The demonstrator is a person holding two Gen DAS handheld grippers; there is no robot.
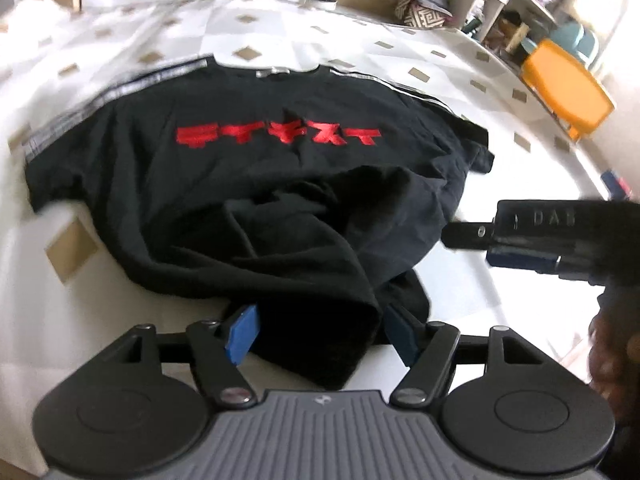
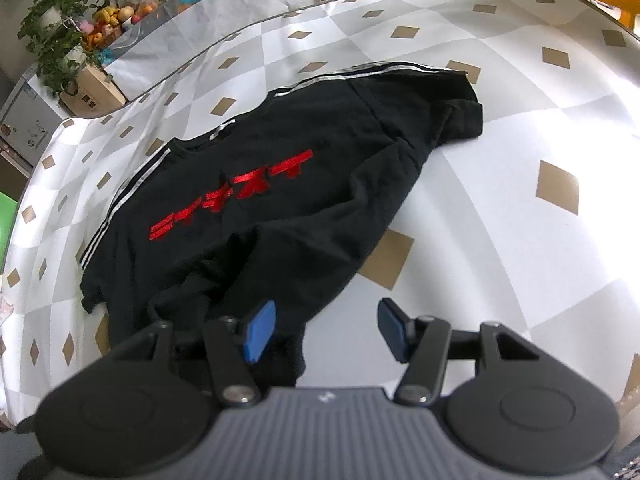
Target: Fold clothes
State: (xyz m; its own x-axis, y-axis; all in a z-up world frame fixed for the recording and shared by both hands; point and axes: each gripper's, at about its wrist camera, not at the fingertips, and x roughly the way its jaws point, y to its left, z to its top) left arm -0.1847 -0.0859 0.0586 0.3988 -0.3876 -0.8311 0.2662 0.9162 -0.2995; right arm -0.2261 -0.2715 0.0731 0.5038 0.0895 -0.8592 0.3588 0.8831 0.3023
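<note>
Left gripper (image 1: 318, 334), nearest: its two blue pads (image 1: 240, 334) stand apart with a bunched fold of the black T-shirt (image 1: 224, 176) hanging between them; whether the pads actually pinch the cloth cannot be told from this view. Right gripper (image 2: 326, 330): jaws spread wide, nothing between them; the shirt's near edge lies just under and to the left of its left pad, and bare tablecloth (image 2: 500, 208) shows beneath the gap. In the left wrist view the right gripper appears side-on just beside the shirt's right edge.

Beyond both grippers the shirt lies chest-up on the checked tablecloth, its hem end rumpled and drawn up over the lower body, the red lettering (image 1: 278, 138) fully exposed, and both sleeves spread outward farther off. Judged stage: early. No clean fold is visible; sleeves and sides remain to be turned in, and the lower half is to be laid flat over the upper. Farthest: an orange chair (image 1: 568, 88) past the table.
</note>
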